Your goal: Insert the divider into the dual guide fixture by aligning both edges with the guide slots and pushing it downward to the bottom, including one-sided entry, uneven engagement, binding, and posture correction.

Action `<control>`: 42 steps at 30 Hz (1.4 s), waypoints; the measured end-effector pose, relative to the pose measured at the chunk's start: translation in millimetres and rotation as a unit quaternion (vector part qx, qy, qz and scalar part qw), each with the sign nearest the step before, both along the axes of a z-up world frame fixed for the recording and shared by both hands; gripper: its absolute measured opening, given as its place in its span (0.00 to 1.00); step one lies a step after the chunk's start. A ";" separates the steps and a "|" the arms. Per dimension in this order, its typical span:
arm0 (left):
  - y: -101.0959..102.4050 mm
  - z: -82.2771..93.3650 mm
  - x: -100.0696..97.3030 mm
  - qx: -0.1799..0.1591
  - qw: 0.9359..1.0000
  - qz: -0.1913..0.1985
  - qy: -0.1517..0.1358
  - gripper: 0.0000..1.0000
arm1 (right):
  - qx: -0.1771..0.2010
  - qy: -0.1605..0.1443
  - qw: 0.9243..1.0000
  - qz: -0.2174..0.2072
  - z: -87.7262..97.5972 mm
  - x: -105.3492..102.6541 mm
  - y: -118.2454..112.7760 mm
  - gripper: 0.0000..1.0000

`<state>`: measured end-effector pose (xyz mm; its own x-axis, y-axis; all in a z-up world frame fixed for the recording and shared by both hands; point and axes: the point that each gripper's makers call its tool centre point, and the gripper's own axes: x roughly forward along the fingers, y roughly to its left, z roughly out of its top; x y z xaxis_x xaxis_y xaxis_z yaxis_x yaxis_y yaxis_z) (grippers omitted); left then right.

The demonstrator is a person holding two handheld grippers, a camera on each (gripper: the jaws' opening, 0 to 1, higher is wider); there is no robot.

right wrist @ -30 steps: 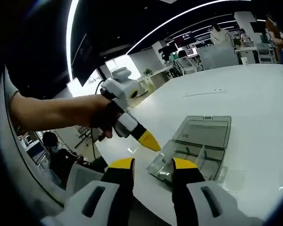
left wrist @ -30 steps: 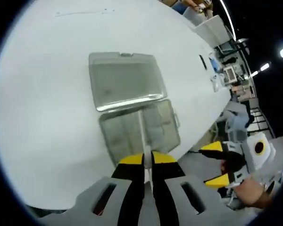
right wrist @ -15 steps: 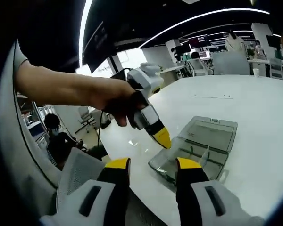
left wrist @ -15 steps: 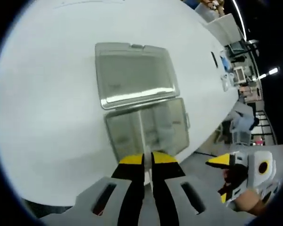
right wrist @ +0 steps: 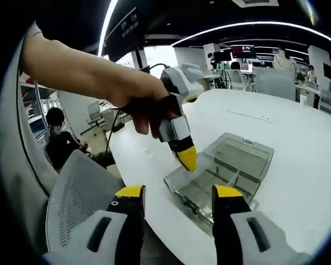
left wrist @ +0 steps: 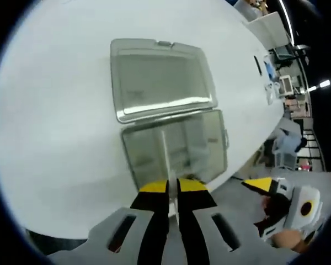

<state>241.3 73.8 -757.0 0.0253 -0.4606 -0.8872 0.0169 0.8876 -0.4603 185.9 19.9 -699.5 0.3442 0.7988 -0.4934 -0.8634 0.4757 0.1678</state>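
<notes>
Step in hand, by judgement: carrying the divider down toward the fixture, not yet seated. Left gripper (left wrist: 172,190) clamped on divider (left wrist: 165,160), thin translucent plate running straight ahead out of the closed jaws, far edge over the tray part of the clear case (left wrist: 179,149). Whether the plate edge already touches a slot: cannot tell, too blurred.

Right gripper (right wrist: 176,193) jaws apart, nothing between them, held back off the table edge, case ahead of it and slightly to the right. In right gripper view the left gripper (right wrist: 185,157) seen from the side, yellow tip pointing down just above the near corner of the case (right wrist: 220,176), held by a hand (right wrist: 140,99). In left gripper view the right gripper (left wrist: 265,185) low to the right, beyond the table edge, well apart from the case.

Containers: clear hinged case lying open on white table (left wrist: 55,110). Lid (left wrist: 160,77) flat, beyond the tray, looks empty. Tray just ahead of the left jaws, seems split by faint upright ribs into compartments; one upright plate (right wrist: 237,179) visible inside in right gripper view. No loose items made out in any compartment.

Next move, by judgement: square the plate to both guide slots, both edges entering level, then push straight down to the bottom. Risk: one-sided entry, tilt, binding partway; free gripper likely needed to steady the tray or correct the lean.
</notes>
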 end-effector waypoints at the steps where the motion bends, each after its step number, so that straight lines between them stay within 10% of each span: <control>1: 0.0 -0.8 0.5 0.001 1.000 0.001 0.001 0.02 | -0.003 -0.002 1.000 0.001 -1.0 -0.5 -0.3 0.46; 42: -0.9 -14.8 11.5 0.030 0.999 0.019 0.015 0.02 | -0.005 0.000 1.000 0.010 -6.2 -3.2 -8.9 0.49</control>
<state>252.9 72.9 -771.7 0.0149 -0.4066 -0.9135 -0.0301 0.9130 -0.4069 182.6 11.0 -705.7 0.3283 0.8007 -0.5011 -0.8728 0.4600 0.1632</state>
